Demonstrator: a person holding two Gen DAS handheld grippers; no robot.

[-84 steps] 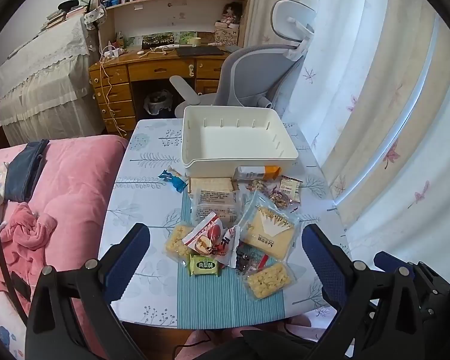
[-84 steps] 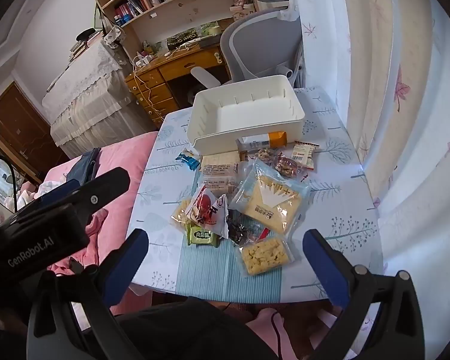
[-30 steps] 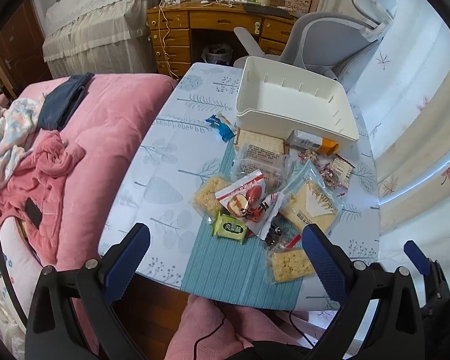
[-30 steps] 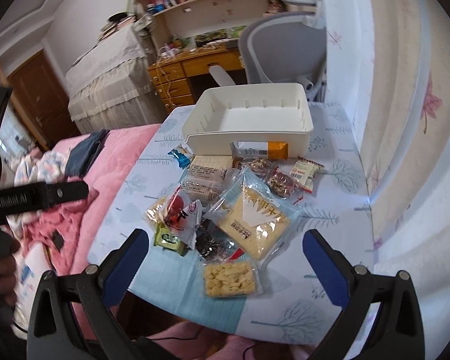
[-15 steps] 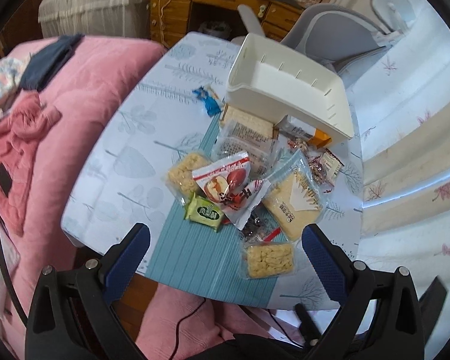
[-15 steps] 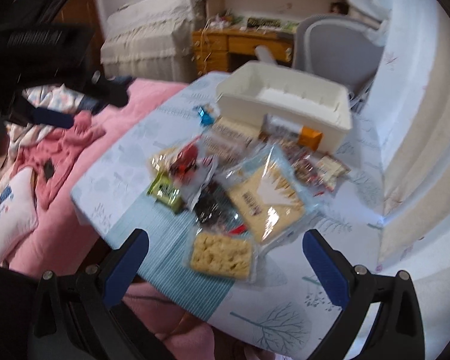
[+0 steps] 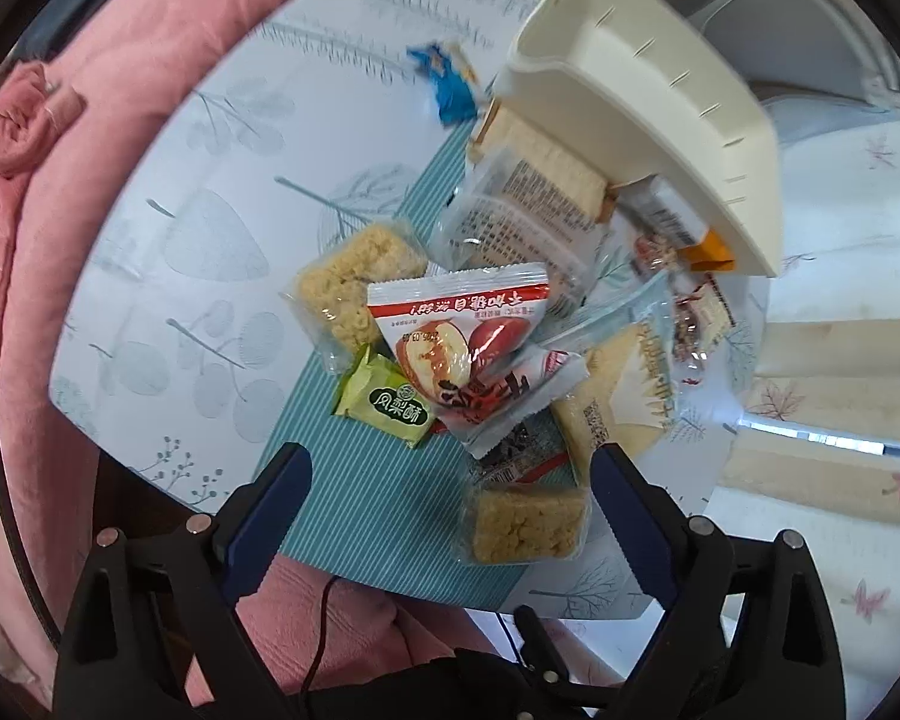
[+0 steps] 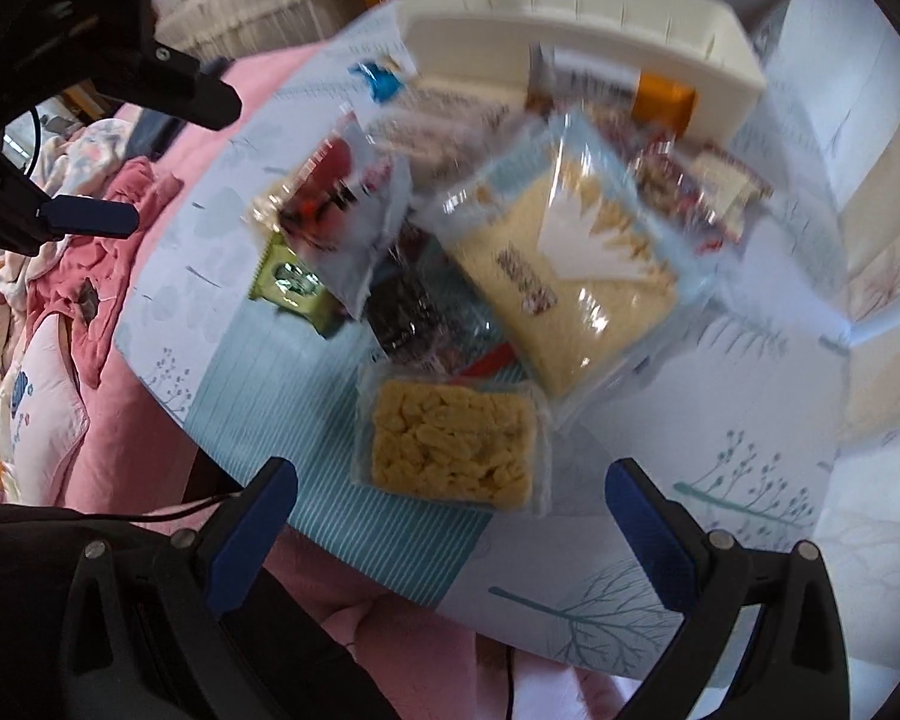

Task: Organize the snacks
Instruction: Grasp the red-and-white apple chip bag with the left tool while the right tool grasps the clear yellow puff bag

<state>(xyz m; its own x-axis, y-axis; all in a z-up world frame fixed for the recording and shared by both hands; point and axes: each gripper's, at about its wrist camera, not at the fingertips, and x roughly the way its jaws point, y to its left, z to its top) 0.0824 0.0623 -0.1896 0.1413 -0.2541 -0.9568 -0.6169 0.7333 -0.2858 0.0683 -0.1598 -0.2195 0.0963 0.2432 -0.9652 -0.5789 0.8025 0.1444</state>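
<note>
On a leaf-printed table (image 7: 168, 240) beside a pink bed (image 7: 42, 138), the snacks lie heaped on a striped mat. At left, the left gripper (image 7: 450, 480) hangs over a green packet (image 7: 387, 405), jaws apart though just narrowed, nothing between them. At right, the right gripper (image 8: 450, 483) hangs wide open above a puffed-rice bar (image 8: 450, 447). The white bin (image 7: 648, 102) stands at the far right.

the green snack packet (image 7: 385, 405) reads 凤梨酥. at its 2 o'clock, the red-and-white apple packet (image 7: 457, 324) bears an upside-down date, 2025.03.08; other print is illegible.
</note>
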